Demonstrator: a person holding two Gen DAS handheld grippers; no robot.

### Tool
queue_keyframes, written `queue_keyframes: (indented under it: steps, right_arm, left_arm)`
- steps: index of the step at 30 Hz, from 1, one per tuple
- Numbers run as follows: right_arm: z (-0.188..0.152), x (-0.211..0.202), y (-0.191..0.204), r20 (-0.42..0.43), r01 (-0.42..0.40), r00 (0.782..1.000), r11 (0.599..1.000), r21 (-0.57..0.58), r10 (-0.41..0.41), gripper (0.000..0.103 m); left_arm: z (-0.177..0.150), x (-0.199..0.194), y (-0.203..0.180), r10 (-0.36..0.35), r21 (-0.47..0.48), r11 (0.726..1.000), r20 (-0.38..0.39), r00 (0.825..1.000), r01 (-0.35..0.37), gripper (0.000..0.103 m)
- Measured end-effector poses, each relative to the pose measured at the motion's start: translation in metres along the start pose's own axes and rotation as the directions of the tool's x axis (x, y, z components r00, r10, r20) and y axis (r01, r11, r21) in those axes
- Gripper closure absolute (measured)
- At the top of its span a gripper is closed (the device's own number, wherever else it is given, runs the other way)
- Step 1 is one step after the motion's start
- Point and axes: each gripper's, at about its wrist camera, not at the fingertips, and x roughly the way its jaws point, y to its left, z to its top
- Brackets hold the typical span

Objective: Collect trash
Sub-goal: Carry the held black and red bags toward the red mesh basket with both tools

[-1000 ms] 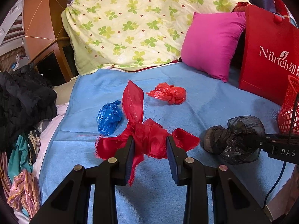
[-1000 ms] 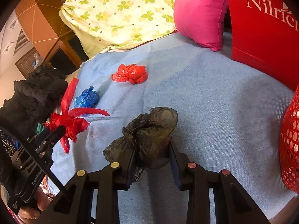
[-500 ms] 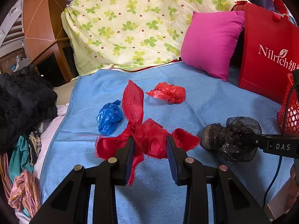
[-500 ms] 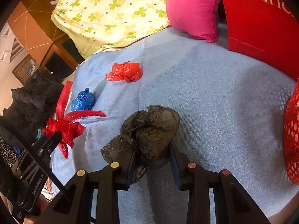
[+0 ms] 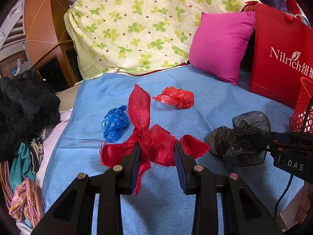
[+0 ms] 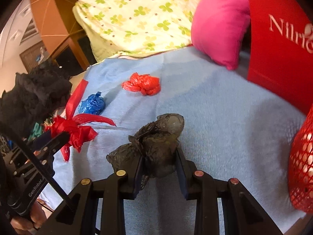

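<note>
My left gripper (image 5: 156, 152) is shut on a frayed red ribbon bow (image 5: 154, 143), also seen in the right wrist view (image 6: 74, 127). My right gripper (image 6: 158, 156) is shut on a crumpled black plastic bag (image 6: 156, 139), which shows at the right of the left wrist view (image 5: 240, 139). A crumpled blue bag (image 5: 115, 122) and a crumpled red bag (image 5: 176, 99) lie on the blue blanket (image 5: 215, 101). A red mesh basket (image 6: 301, 168) stands at the right edge, close to the black bag.
A pink pillow (image 5: 221, 45) and a floral quilt (image 5: 146, 25) lie at the back. A red "Nilrich" shopping bag (image 5: 281, 54) stands at the right. Dark clothes (image 5: 23, 107) are piled left of the bed, past the blanket's edge.
My right gripper has lifted and swung with the black bag toward the red basket. My left gripper holds the red bow almost still.
</note>
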Motion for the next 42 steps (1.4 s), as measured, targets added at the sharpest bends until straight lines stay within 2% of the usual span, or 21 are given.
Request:
queue_keyframes:
  steps: [8,16,18,19,20,21,24,30,34,35,38,42]
  right_arm:
    - [0.001,-0.022,0.01,0.089,0.01,0.996,0.997,-0.076,-0.004,0.072]
    - [0.004,-0.029,0.004,0.083,-0.022,0.996,0.999,-0.028,0.024,0.07]
    - [0.005,-0.027,0.001,0.074,-0.03,0.997,1.0,-0.01,0.03,0.066]
    - [0.006,-0.025,0.0,0.067,-0.028,0.997,1.0,-0.005,0.028,0.053]
    - [0.007,-0.022,-0.001,0.058,-0.024,0.998,1.0,-0.001,0.024,0.033]
    - [0.008,-0.02,-0.001,0.063,-0.024,0.998,1.0,-0.002,0.024,0.031]
    - [0.01,-0.013,0.003,0.083,-0.003,0.997,0.999,-0.054,0.007,0.031]
    - [0.013,0.021,-0.001,-0.004,0.036,0.999,0.994,-0.1,-0.036,0.034]
    - [0.005,0.046,-0.005,-0.113,0.059,0.991,0.991,-0.122,-0.073,0.051]
    - [0.002,0.051,-0.006,-0.133,0.064,0.988,0.99,-0.127,-0.08,0.052]
    - [0.001,0.048,-0.005,-0.124,0.046,0.99,0.992,-0.117,-0.061,0.061]
    - [0.004,0.038,-0.01,-0.106,0.029,0.994,0.997,-0.065,-0.036,0.063]
  left_arm:
    - [0.001,-0.005,-0.002,-0.007,0.0,1.0,0.011,1.0,0.007,0.067]
    - [0.001,-0.007,-0.006,-0.014,0.012,1.0,0.016,1.0,0.014,0.067]
    - [0.001,-0.008,-0.006,-0.016,0.014,1.0,0.015,1.0,0.016,0.067]
    - [0.001,-0.008,-0.007,-0.016,0.016,1.0,0.014,1.0,0.016,0.067]
    - [0.001,-0.008,-0.007,-0.016,0.019,1.0,0.015,1.0,0.016,0.067]
    - [0.001,-0.008,-0.007,-0.016,0.021,1.0,0.015,1.0,0.016,0.067]
    - [0.001,-0.008,-0.008,-0.017,0.023,1.0,0.012,1.0,0.017,0.067]
    - [0.001,-0.007,-0.009,-0.016,0.025,1.0,0.009,1.0,0.016,0.067]
    - [0.001,-0.007,-0.009,-0.019,0.024,1.0,0.006,1.0,0.019,0.067]
    - [0.001,-0.006,-0.009,-0.019,0.025,1.0,0.004,1.0,0.019,0.067]
    - [0.001,-0.005,-0.009,-0.018,0.025,1.0,0.0,1.0,0.018,0.067]
    - [0.001,-0.002,-0.002,-0.025,0.01,1.0,-0.008,1.0,0.025,0.067]
